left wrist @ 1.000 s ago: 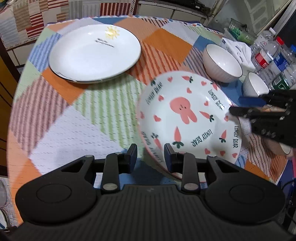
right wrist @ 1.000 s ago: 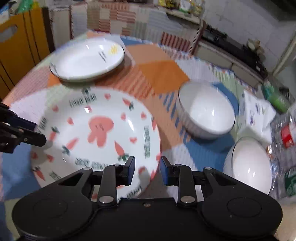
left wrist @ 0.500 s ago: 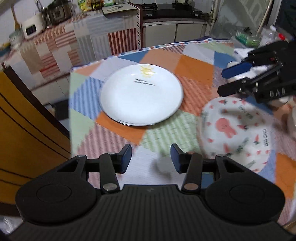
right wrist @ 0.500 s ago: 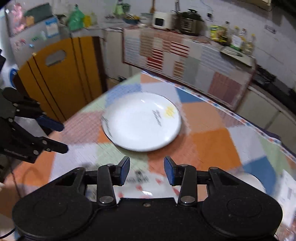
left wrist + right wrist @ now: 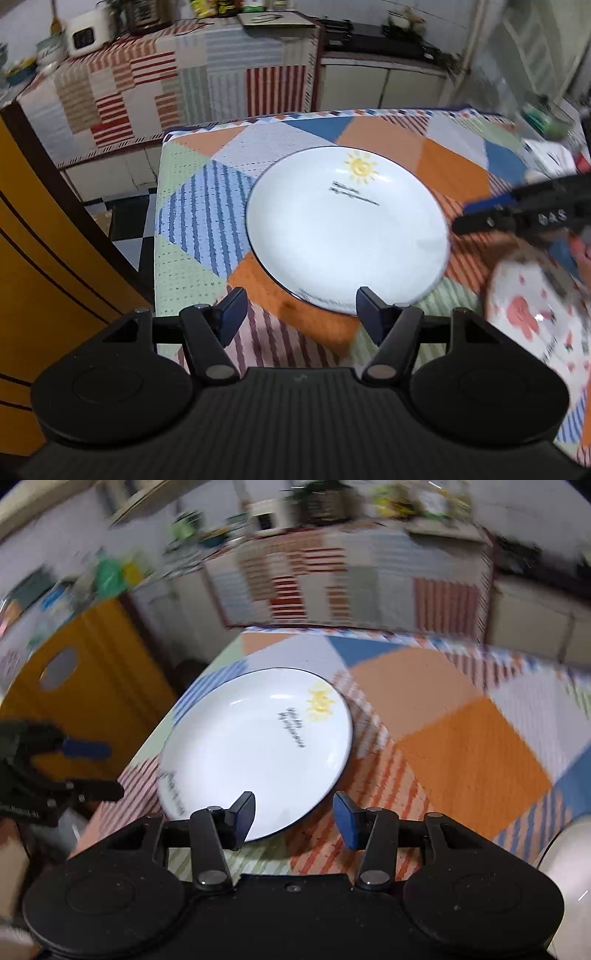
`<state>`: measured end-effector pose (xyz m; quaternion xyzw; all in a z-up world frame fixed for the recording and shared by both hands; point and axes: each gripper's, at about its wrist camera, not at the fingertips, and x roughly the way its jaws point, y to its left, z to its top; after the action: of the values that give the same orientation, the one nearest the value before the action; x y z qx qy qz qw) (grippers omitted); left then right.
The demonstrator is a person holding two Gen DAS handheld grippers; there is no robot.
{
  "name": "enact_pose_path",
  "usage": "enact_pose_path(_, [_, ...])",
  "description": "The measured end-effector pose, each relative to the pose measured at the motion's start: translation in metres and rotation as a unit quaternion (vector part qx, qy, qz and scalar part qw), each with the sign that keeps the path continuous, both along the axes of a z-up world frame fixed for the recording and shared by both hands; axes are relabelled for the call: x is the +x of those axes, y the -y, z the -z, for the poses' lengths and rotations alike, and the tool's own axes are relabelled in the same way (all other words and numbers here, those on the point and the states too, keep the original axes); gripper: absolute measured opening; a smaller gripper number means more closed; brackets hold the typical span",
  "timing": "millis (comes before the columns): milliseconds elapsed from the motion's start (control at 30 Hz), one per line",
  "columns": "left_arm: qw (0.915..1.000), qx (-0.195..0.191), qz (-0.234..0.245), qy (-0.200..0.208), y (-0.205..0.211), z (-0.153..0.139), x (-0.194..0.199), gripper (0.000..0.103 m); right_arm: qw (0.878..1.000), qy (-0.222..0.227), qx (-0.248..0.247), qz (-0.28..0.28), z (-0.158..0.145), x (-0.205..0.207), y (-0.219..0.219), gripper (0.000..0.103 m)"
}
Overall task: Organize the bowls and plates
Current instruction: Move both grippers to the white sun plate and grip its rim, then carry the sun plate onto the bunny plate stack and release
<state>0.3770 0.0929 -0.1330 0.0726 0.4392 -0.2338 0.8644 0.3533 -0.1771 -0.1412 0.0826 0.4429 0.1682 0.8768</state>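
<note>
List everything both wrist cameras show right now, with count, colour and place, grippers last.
White round ceramic plate with yellow sun print: one, white with dark rim, centre of the table.
Rabbit-and-carrot print plate: one, white with pink and red prints, right of the sun plate, blurred.
White bowl: one, partly visible at the right edge of the right wrist view.
Patchwork tablecloth: one, orange, blue, green and striped patches, covering the table.
Yellow-orange wooden panel: one, left of the table.
Striped patchwork-covered counter: one, behind the table, with blurred kitchen items on top.
Left gripper: one, black with blue pads, open, at the sun plate's near edge.
Right gripper: one, black with blue pads, open, over the sun plate's near edge.
</note>
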Motion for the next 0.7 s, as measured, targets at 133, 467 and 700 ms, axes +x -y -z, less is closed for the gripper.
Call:
enact_pose_path(133, [0.9998, -0.004, -0.02, -0.001, -0.004, 0.019, 0.017, 0.064, 0.999, -0.025, 0.034, 0.02, 0.017, 0.008, 0.006, 0.052])
enact_pose_path(467, [0.9957, -0.057, -0.049, -0.054, -0.009, 0.05, 0.044, 0.053, 0.996, -0.038, 0.071, 0.04, 0.036, 0.023, 0.009, 0.052])
enact_pose_path(700, [0.988, -0.115, -0.048, -0.091, -0.015, 0.061, 0.053, 0.02, 0.991, -0.046, 0.107, 0.064, 0.054, 0.021, 0.02, 0.034])
